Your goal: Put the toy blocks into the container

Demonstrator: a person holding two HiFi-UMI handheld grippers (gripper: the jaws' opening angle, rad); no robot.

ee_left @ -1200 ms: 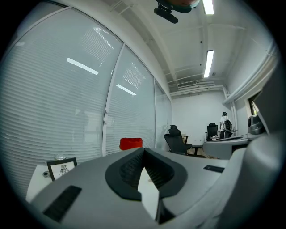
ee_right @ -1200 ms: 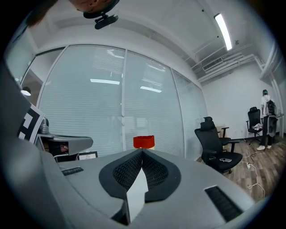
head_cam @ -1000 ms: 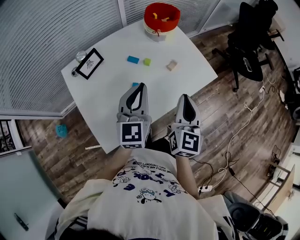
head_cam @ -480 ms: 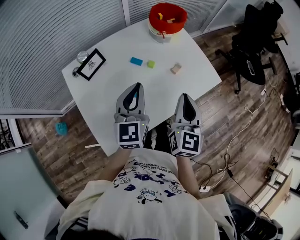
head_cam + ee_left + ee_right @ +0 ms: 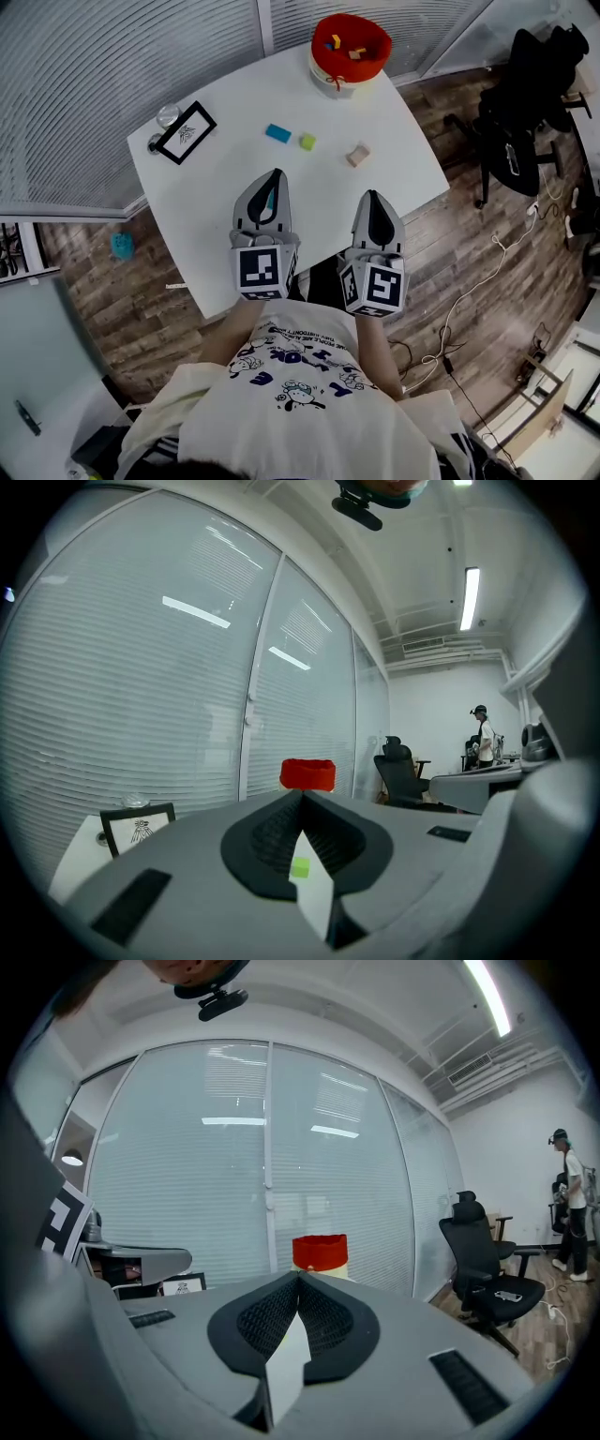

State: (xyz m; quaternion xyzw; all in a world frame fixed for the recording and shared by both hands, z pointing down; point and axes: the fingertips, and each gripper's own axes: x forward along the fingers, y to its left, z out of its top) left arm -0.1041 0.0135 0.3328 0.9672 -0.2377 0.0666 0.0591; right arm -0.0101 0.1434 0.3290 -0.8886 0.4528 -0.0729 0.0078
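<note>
The left gripper (image 5: 274,175) and right gripper (image 5: 373,196), bearing black-and-white square markers, have their ribbed jaws closed and empty. A blue block (image 5: 277,133), green cube (image 5: 307,142) and wooden block (image 5: 357,155) lie near the round red container (image 5: 320,47).

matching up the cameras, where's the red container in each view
Head view: the red container is at the top, right of centre.
Left gripper view: the container sits mid-picture, just above where the jaws meet.
Right gripper view: the same place, just above the jaws.
Shared landmark: the black office chair, right of it in all three.
</note>
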